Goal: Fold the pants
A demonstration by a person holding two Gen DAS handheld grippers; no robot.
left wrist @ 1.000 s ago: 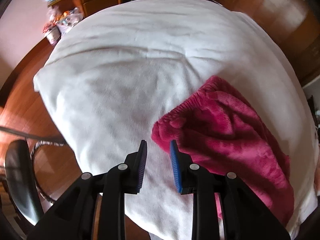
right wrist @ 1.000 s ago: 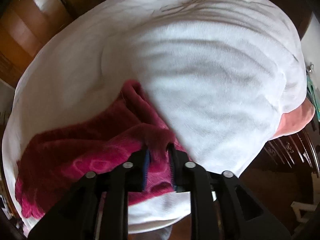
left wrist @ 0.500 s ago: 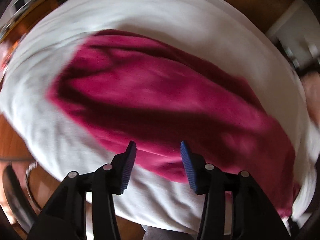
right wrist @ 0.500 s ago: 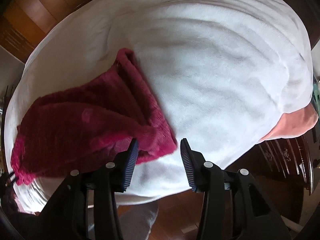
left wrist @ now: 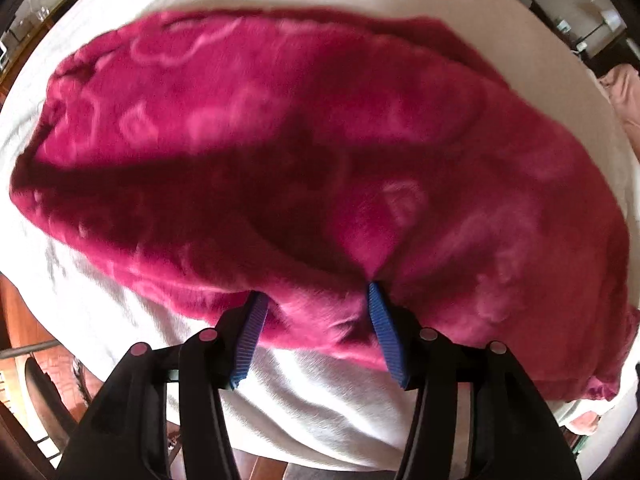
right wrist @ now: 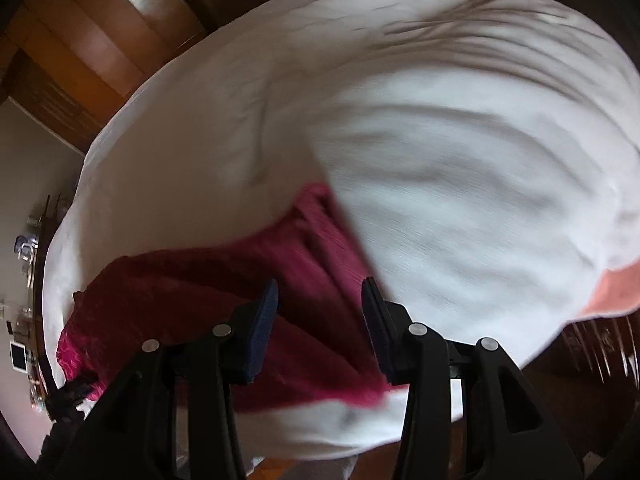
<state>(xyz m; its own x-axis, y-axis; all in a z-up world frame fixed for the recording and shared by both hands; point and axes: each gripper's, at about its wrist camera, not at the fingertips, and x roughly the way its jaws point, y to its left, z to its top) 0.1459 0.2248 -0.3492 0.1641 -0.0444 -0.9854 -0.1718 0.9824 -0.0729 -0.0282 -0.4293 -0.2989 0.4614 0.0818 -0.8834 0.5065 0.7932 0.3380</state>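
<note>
Fuzzy magenta pants (paler printed shapes) lie on a white blanket; left gripper opening astride their edge, right gripper apart above them.

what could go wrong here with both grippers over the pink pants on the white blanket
The left gripper is opening with a ridge of the fuzzy pink pants between its pads; closing low could pinch the white blanket too. The right gripper hangs open over the pants; a pull may undo the fold.
</note>
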